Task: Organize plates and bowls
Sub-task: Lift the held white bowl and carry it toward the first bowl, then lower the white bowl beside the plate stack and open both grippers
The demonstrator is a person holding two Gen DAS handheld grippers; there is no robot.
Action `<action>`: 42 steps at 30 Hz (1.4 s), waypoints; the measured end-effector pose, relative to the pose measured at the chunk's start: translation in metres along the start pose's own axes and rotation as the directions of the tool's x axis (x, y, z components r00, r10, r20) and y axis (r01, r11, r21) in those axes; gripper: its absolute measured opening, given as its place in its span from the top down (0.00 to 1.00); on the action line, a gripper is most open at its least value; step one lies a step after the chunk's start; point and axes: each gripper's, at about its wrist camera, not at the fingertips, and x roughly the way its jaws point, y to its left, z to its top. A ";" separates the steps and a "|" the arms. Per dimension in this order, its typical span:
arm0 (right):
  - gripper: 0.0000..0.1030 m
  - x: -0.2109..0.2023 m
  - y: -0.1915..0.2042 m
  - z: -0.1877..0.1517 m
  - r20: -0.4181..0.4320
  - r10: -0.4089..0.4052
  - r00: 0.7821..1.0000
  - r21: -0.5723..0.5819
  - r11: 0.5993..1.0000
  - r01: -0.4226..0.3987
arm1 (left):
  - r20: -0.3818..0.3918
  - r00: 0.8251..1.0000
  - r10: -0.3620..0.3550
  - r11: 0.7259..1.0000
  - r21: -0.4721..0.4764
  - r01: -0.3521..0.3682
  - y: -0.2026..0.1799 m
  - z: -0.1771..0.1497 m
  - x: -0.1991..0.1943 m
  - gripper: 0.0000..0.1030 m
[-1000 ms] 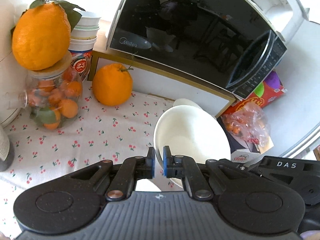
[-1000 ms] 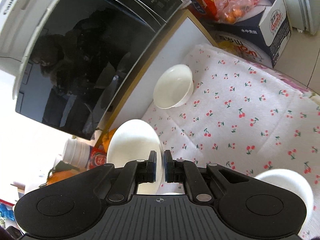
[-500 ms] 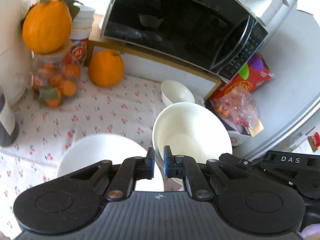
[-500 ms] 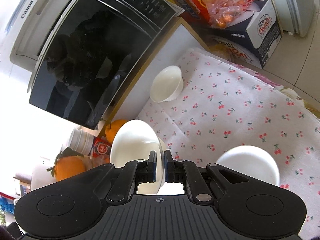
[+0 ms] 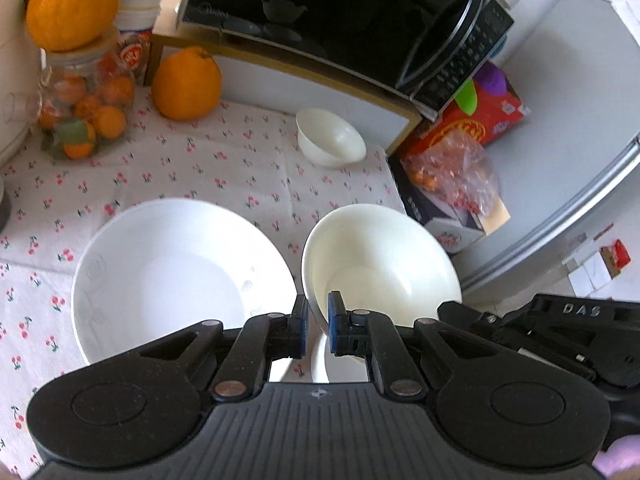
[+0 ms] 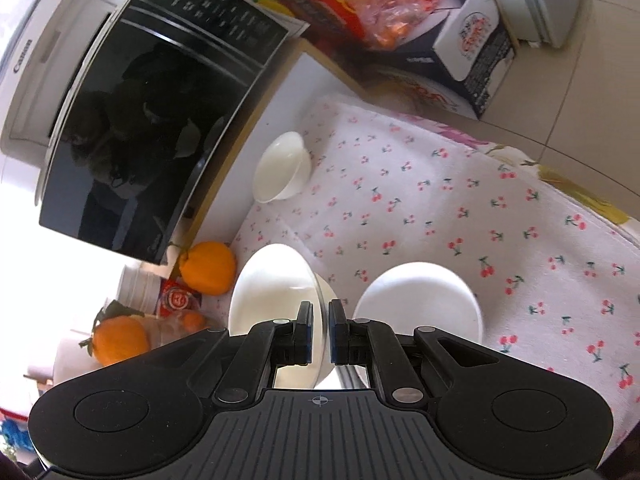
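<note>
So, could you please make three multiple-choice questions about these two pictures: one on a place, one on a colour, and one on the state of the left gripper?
1. Where does the small white bowl stand?
A. On the tablecloth, beside the wooden stand
B. On the floor
C. In a sink

2. What is printed on the tablecloth?
A. Blue stripes
B. Red cherries
C. Yellow lemons

3. What is the state of the left gripper?
A. Wide open, holding nothing
B. Shut on a spoon
C. Shut on the rim of the cream bowl

Key: 1 A, the bowl sits on the cloth next to the stand's white panel. 2 B, small red cherries cover the cloth. 3 C, the bowl's rim passes between its fingers.
</note>
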 end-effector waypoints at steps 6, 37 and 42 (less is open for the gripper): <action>0.92 -0.011 -0.010 0.000 0.003 -0.034 0.999 0.021 0.999 0.034 | -0.054 0.997 -0.050 0.998 -0.031 0.049 0.001 -0.004 0.005 0.91; 0.90 0.002 -0.055 0.002 -0.081 -0.174 0.981 0.138 0.973 0.184 | -0.172 0.984 0.038 0.997 0.069 -0.026 -0.013 -0.033 0.035 0.90; 0.87 0.004 -0.056 0.000 -0.084 -0.189 0.978 0.132 0.971 0.198 | -0.177 0.983 0.048 0.996 0.087 -0.033 -0.015 -0.035 0.039 0.89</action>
